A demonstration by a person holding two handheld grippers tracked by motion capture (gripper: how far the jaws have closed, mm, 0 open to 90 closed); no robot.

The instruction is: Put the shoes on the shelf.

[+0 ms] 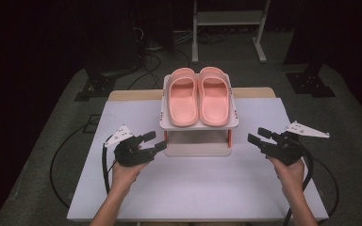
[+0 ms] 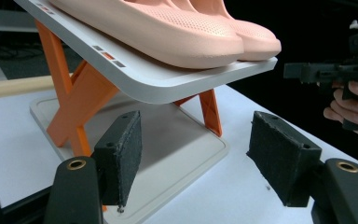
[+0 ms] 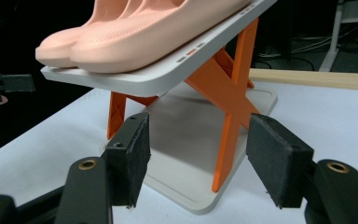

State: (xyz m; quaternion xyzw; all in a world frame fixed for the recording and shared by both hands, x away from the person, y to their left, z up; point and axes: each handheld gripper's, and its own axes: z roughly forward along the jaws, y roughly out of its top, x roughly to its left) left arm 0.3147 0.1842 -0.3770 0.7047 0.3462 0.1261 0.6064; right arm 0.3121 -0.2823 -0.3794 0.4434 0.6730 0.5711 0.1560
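A pair of pink slippers lies side by side on the top shelf of a small white rack with orange cross legs. The slippers' toes point toward me. My left gripper hovers open at the rack's left front, holding nothing. My right gripper hovers open at the rack's right front, also with nothing between its pads. In the left gripper view the black pads frame the rack's base plate. The slippers show on the shelf in the right gripper view.
The rack stands on a white table top with a wooden strip along its far edge. Cables loop on the grey floor to the left. A metal stand and dark equipment bases sit behind the table.
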